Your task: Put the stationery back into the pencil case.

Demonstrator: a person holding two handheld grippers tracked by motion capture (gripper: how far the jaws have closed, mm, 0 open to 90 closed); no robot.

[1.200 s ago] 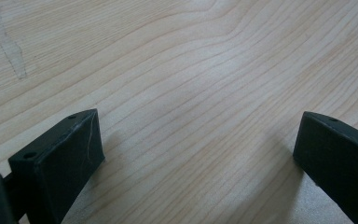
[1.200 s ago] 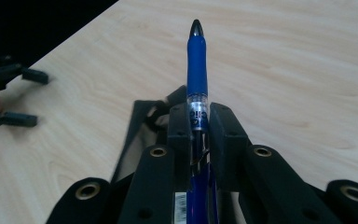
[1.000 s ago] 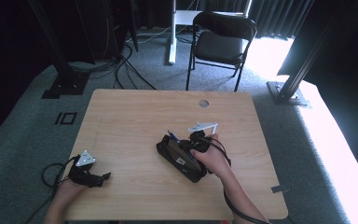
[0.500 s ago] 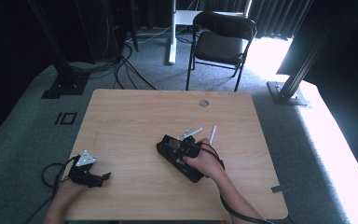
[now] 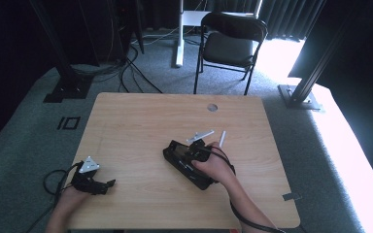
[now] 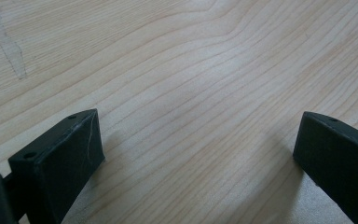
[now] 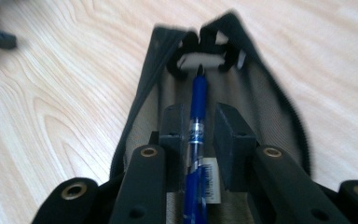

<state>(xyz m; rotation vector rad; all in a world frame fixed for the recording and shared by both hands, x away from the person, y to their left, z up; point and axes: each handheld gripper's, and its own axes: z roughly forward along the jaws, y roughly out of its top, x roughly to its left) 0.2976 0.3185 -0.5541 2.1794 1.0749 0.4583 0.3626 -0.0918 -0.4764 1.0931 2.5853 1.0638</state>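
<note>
Right gripper [image 7: 200,128] jaws easing off blue pen [image 7: 196,109], barcode label [image 7: 210,179] unreadable, left gripper [image 6: 200,149] wide.

Blue pen [image 7: 196,140] lower end cut off, case [image 7: 265,100] blurry

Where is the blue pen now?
In the right gripper view, the blue pen lies between the right tool's jaws, over the black mesh pouch, its tip pointing to the pouch's far end.
</note>
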